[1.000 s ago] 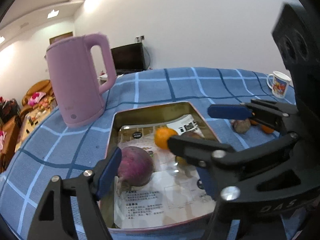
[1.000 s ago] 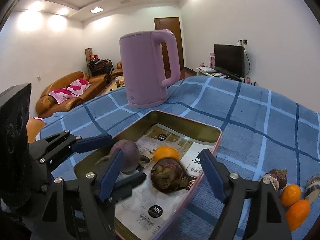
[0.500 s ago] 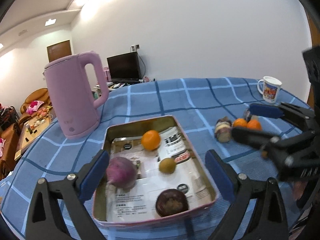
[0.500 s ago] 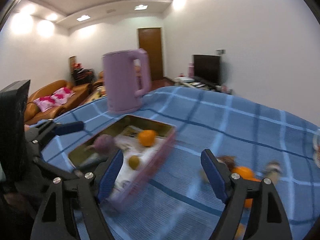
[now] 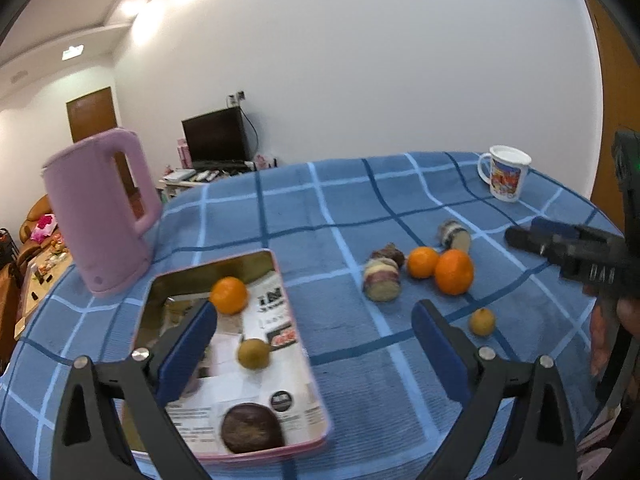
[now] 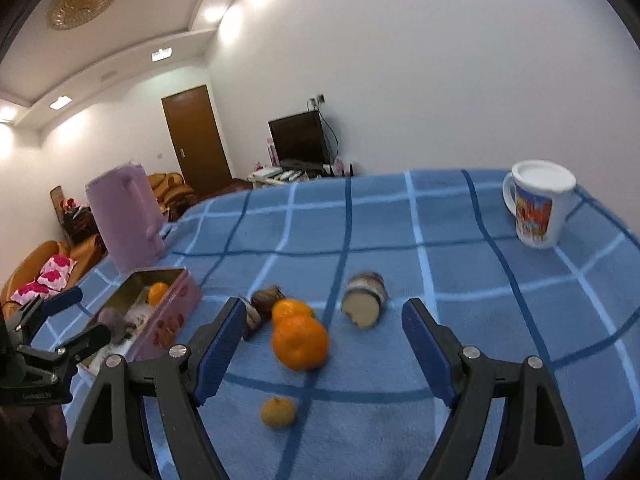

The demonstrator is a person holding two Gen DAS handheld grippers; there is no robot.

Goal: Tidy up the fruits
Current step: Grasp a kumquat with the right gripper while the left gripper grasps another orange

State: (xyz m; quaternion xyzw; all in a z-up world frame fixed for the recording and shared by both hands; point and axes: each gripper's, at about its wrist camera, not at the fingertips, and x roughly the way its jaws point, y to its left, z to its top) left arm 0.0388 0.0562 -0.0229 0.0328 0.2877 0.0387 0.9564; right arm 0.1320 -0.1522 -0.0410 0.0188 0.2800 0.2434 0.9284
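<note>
A pink metal tray (image 5: 304, 356) on the blue checked cloth holds an orange (image 5: 229, 295), a small yellow-green fruit (image 5: 253, 353) and a dark round fruit (image 5: 251, 433). Right of it lie two oranges (image 5: 453, 271), two cut purple-skinned roots (image 5: 382, 280) and a small yellow fruit (image 5: 481, 321). My left gripper (image 5: 314, 352) is open over the tray's right edge. My right gripper (image 6: 322, 354) is open above the big orange (image 6: 300, 342) and small yellow fruit (image 6: 278, 412). The tray (image 6: 160, 316) shows at left in the right wrist view.
A pink kettle (image 5: 98, 212) stands behind the tray at left. A printed white mug (image 5: 505, 174) stands at the far right; it also shows in the right wrist view (image 6: 538, 204). The table's edge runs behind them.
Both grippers pulled back from the tray. The right gripper swung right to the loose fruit on the cloth. A dark round fruit now lies at the tray's near end.
</note>
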